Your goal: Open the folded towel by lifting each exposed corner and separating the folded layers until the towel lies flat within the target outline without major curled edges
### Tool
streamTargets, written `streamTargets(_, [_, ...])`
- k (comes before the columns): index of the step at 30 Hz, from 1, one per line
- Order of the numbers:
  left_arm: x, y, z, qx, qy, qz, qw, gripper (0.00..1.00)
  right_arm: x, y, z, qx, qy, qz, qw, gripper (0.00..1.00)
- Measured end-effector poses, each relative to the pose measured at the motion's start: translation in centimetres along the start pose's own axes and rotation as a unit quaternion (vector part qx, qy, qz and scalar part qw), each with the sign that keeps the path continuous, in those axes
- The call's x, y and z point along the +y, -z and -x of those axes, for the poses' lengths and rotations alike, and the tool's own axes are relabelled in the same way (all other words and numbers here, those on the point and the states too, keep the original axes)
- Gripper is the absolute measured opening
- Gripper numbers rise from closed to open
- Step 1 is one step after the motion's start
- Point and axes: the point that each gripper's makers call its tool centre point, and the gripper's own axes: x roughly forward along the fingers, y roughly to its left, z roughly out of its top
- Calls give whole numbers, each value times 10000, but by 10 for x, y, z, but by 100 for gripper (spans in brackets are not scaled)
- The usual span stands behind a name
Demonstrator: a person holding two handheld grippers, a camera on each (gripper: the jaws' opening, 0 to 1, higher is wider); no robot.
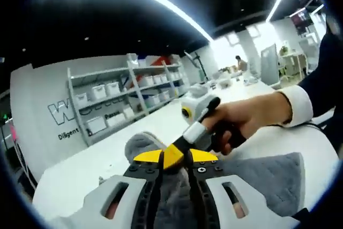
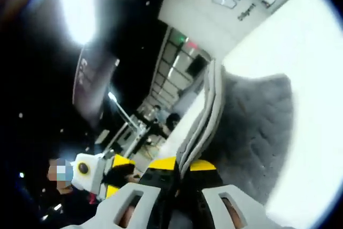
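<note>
A grey towel [image 1: 268,178] lies on the white table [image 1: 91,170], partly bunched, with a raised hump behind my jaws. My left gripper [image 1: 175,158] is shut on towel cloth that fills the narrow slot between its black jaws. The right gripper [image 1: 187,132], held by a hand [image 1: 246,119], reaches in from the right, and its yellow tip meets mine at the same spot. In the right gripper view my right gripper [image 2: 182,165] is shut on the towel's layered edge [image 2: 206,111], which rises in stacked folds. The towel [image 2: 252,132] spreads to the right. The left gripper [image 2: 110,178] sits close at the left.
A rack of white bins [image 1: 118,97] stands against the lettered wall beyond the table's far edge. More tables and a person [image 1: 239,63] are far back on the right. A white cuff and dark sleeve [image 1: 316,87] cross the right side.
</note>
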Motion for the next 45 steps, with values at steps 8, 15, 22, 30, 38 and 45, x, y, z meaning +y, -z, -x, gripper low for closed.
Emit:
streamTargets(8, [39,27,2,406,-526,-27,9978,17,3,-8,10,159,-180,-79,9997,0])
streamTargets(15, [56,55,6,919,-851,-22,9921,15,2,-10,20,351,-324,-343,9983,0])
streamTargets(22, [54,82,8,1352,-780,357,9871,13,-3,-10,31,588,-246,-356,9973,0])
streamTargets(30, [40,96,8,1740,-554,381,9825,10,-10,-13,43,689,-205,-438,9965,0])
streamTargets(38, [29,106,7,1924,-331,321,9802,8,-13,-16,52,695,-158,-376,9967,0])
streamTargets(45, [25,108,5,1949,-261,279,9801,4,-15,-25,61,605,-130,-352,9975,0])
